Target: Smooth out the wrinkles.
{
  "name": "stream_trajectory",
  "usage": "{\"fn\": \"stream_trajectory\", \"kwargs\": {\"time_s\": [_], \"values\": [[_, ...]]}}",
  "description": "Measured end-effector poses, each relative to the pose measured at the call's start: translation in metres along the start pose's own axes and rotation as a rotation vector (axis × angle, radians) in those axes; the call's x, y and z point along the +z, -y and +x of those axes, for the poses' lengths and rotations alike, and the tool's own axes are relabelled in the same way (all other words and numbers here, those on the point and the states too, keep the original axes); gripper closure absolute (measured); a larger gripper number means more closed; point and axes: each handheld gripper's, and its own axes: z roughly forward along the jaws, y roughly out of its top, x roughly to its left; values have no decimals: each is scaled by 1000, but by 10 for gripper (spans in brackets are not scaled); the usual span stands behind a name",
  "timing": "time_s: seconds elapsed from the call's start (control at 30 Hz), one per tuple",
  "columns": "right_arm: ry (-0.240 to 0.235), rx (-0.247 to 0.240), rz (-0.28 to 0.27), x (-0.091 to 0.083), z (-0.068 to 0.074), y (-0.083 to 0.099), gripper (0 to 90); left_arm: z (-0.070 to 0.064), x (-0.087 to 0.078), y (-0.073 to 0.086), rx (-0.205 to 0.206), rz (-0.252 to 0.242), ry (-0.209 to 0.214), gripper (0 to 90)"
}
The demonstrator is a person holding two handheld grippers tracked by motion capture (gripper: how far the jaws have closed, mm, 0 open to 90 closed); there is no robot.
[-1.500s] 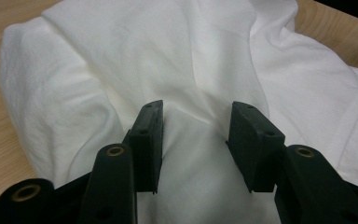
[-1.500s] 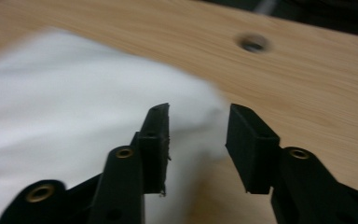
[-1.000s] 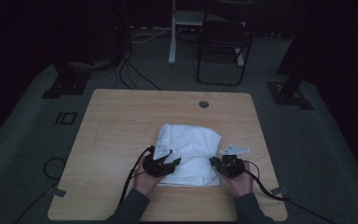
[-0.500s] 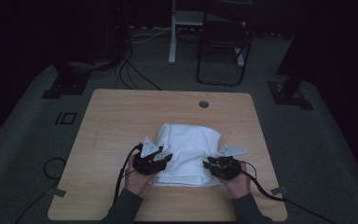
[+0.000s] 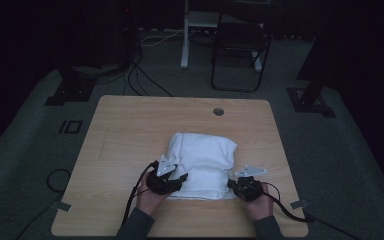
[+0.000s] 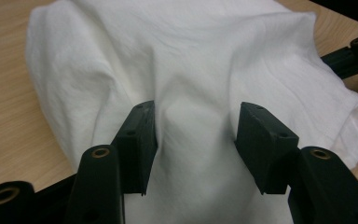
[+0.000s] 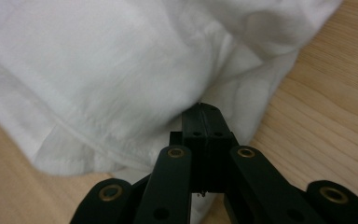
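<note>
i see the wooden table from the high view, pale and rectangular, with a round cable hole near its far edge. on the dark floor beyond it stands a black folding chair, and cables run across the carpet to the left of the chair.

the folded white cloth lies on the near half of the table, a little right of centre, its near edge just ahead of my two hands. in the left gripper view the cloth is bunched and wrinkled, with a stitched hem along its right side.

my left hand comes in from the bottom edge and brings the left gripper onto the cloth's near left corner. its jaws stand spread apart, pressed down onto the fabric, with a low ridge of cloth rising between them but not pinched.

my right hand holds the right gripper at the cloth's near right corner. its jaws are pressed together right at the cloth's edge, where a fold of cloth droops over the tips; i cannot tell whether any fabric is caught between them.
</note>
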Motion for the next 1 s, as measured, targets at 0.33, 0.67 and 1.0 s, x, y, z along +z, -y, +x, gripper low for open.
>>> {"fn": "stream_trajectory", "kwargs": {"time_s": [0.33, 0.67, 1.0], "values": [[-9, -26, 28, 34, 5, -24, 897, 0, 8, 0, 1, 2, -44, 456], [4, -5, 24, 74, -7, -67, 846, 39, 26, -13, -93, -5, -163, 448], [81, 90, -57, 70, -39, -73, 545, 56, 46, -26, -125, -31, -197, 431]]}}
